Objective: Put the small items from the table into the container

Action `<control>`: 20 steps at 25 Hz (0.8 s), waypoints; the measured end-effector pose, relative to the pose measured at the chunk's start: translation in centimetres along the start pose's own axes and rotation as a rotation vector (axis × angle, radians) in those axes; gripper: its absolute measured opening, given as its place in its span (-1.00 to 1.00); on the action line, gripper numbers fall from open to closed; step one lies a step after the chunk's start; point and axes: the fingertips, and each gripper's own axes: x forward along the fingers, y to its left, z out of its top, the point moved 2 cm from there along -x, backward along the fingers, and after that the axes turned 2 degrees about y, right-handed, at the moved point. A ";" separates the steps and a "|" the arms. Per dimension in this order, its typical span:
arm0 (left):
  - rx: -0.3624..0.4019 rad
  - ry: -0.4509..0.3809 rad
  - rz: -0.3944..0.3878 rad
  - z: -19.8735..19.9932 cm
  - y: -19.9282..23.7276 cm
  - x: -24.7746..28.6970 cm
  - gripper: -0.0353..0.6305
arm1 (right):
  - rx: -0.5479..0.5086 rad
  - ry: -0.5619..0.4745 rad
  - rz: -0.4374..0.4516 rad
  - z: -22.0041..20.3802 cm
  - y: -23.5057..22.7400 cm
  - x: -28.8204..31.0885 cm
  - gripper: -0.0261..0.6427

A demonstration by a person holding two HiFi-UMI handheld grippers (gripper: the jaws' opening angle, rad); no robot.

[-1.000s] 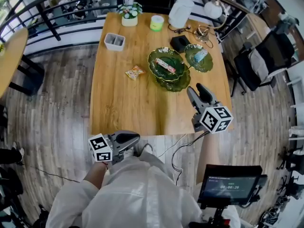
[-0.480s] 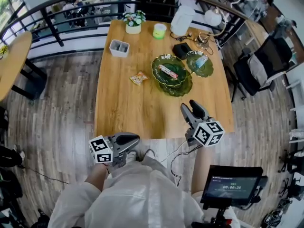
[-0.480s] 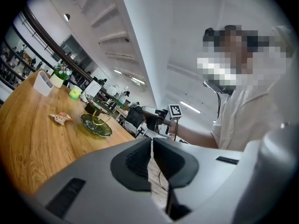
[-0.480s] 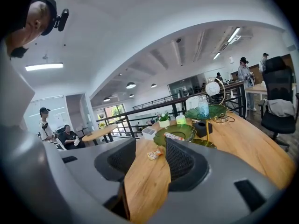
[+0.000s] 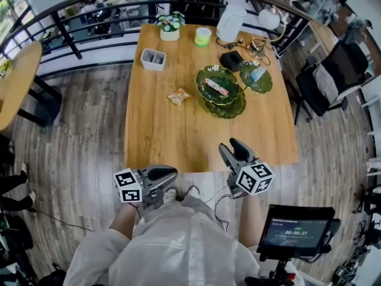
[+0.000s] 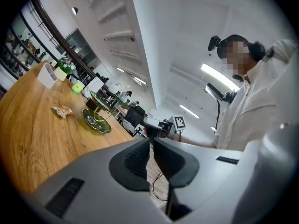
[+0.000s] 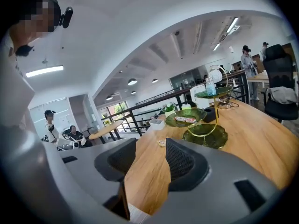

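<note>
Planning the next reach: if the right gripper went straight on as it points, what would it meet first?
Probably the bare table top, since the right gripper, jaws apart and empty, tilts slightly down toward it. The snack packet lies further along the same line, though depth is unclear.

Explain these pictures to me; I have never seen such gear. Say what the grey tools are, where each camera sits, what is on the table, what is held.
No robot here: a person holds a two-jaw gripper in each hand. The head view looks down from the person's head onto the left gripper, the right gripper and the wooden table. The two gripper views come from cameras riding on each gripper, looking along its jaws. On the table: a snack packet, a green tiered dish stand bearing a wrapped bar, a small white container, a potted plant and a green cup. Nothing is held: the left jaws are together and empty; the right jaws stand apart, with only the table seen between them.
</note>
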 end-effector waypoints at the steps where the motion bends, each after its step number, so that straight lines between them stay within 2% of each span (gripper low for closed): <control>1: -0.012 -0.011 0.005 0.1 0.0 -0.4 -0.86 | 0.005 0.006 0.004 -0.5 0.5 0.0 -0.31; 3: -0.037 -0.032 0.016 0.5 0.2 -1.0 -0.80 | 0.021 0.020 0.010 -1.4 1.1 0.1 -0.32; 5: -0.062 -0.049 0.026 0.8 0.6 -1.5 -0.58 | 0.039 0.034 0.015 -2.1 1.3 0.5 -0.32; 6: -0.068 -0.056 0.032 1.0 0.8 -1.7 -0.55 | 0.049 0.041 0.018 -2.4 1.3 0.7 -0.31; 12: -0.058 -0.092 0.073 1.6 2.0 -3.1 -0.55 | 0.097 0.083 0.037 -4.1 1.2 3.3 -0.32; 20: -0.057 -0.124 0.144 1.6 3.6 -4.9 -0.55 | 0.139 0.143 0.055 -5.0 0.5 10.2 -0.32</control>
